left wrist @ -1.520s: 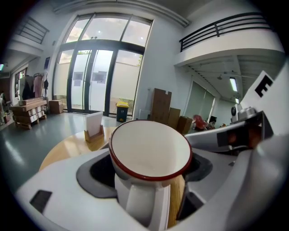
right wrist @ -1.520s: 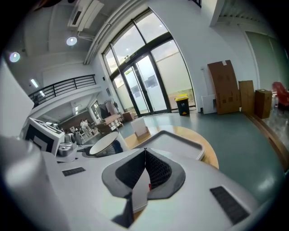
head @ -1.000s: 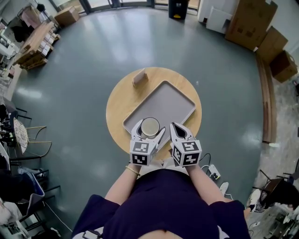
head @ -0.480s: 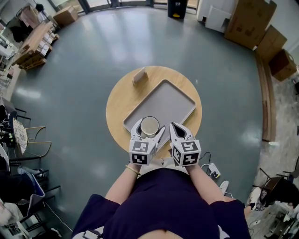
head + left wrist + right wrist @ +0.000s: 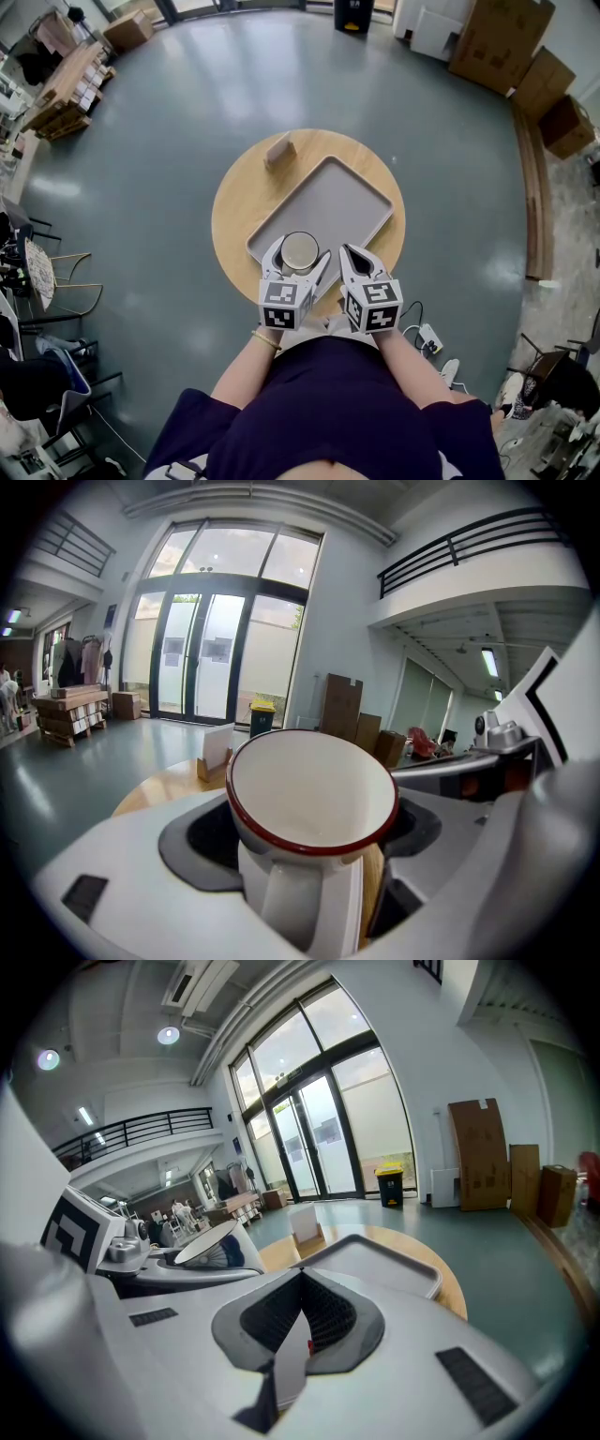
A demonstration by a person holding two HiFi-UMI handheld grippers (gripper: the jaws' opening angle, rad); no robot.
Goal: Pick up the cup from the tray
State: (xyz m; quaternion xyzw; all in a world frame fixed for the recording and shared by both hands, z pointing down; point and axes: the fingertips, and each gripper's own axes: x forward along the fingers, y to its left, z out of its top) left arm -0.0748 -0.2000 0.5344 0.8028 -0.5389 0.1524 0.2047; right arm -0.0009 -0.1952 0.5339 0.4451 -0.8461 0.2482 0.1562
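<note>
Cup point(image 5: 309, 799) between left gripper point(image 5: 300, 255) jaws

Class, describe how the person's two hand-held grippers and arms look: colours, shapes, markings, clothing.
The left gripper and right gripper are light grey plastic, each with two tapering jaws lined by dark ribbed pads. Each carries a white cube printed with black square markers. The person wears a dark navy top and a thin bracelet at the left wrist.

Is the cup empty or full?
Empty: the left gripper view looks into the cup and shows only a bare white inside.
</note>
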